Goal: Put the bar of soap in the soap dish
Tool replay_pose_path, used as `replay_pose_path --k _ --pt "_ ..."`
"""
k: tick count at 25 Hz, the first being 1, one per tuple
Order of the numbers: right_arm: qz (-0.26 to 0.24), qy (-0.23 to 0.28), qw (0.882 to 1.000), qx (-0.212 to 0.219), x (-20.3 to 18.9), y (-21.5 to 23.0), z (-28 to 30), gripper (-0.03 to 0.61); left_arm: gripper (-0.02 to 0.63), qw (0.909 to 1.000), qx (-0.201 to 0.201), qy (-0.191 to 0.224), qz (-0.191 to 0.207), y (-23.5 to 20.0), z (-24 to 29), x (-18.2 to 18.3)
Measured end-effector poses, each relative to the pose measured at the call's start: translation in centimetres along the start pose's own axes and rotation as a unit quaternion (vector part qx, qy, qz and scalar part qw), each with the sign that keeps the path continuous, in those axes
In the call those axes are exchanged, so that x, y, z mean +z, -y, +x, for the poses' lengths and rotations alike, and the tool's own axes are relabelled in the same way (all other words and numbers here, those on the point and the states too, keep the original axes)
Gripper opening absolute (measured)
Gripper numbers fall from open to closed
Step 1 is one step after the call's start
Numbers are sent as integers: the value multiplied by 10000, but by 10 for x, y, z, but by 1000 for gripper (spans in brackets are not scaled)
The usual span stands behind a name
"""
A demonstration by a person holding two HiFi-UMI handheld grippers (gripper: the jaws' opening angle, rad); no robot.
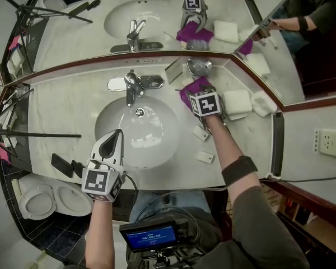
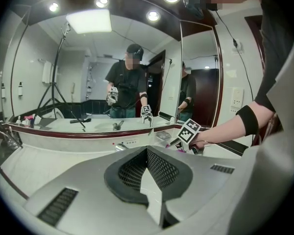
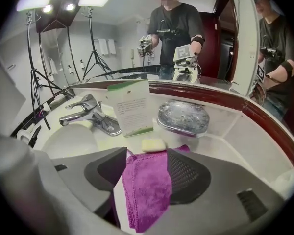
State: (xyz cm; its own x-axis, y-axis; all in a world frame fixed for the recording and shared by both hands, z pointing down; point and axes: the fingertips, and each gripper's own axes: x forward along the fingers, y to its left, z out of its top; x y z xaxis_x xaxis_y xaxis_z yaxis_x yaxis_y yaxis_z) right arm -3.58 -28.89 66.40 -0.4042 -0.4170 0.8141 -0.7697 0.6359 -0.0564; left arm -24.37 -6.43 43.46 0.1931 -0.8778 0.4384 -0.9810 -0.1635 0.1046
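Two tongs are showing in the head view: left tongs (image 1: 116,136) hovering above the white sink basin (image 1: 157,150), right tongs (image 1: 195,93) over a purple cloth (image 1: 200,83). Left gripper view: clenched, empty. Right gripper view: released, straddling the cloth; the pale-yellow bar of soap (image 3: 153,145) is lying at its far edge, near the clear glass soap dish (image 3: 182,117).

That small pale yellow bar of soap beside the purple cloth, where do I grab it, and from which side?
Probably pinch the pale yellow bar of soap across its two long edges, coming down from above with the open right gripper. It lies flat and low at the purple cloth's far edge, leaving only its sides free.
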Motion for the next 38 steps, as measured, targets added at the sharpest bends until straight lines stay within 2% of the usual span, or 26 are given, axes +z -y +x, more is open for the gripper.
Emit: replay_pose_path --k 3,5,13,18,21,28,32,38 --pt "-171 -37 9998 -60 1 -1 19 370 1 10000 29 -56 -14 -4 -1 -7" --pt "-272 -77 9996 -42 1 -2 32 394 1 9999 67 -115 -43 -8 -2 -13" --pt "-215 -238 9993 -211 0 14 63 394 1 9994 109 -319 -47 -24 0 -36" --pt "-387 -200 9990 -125 12 4 68 376 1 9991 199 -308 -219 -27 2 -37" --pt "-536 -154 9984 -100 19 -1 70 264 1 9990 219 -308 -238 -29 2 -38" --pt "-635 -226 9977 -60 17 -6 69 262 1 9988 289 -285 -290 -34 -3 -39" --pt "-587 -129 9982 -79 18 -7 58 262 1 9993 226 -276 -144 -33 -7 -43" --pt "-562 60 9984 -7 23 -21 27 261 0 9996 158 -174 -186 -24 -11 -29"
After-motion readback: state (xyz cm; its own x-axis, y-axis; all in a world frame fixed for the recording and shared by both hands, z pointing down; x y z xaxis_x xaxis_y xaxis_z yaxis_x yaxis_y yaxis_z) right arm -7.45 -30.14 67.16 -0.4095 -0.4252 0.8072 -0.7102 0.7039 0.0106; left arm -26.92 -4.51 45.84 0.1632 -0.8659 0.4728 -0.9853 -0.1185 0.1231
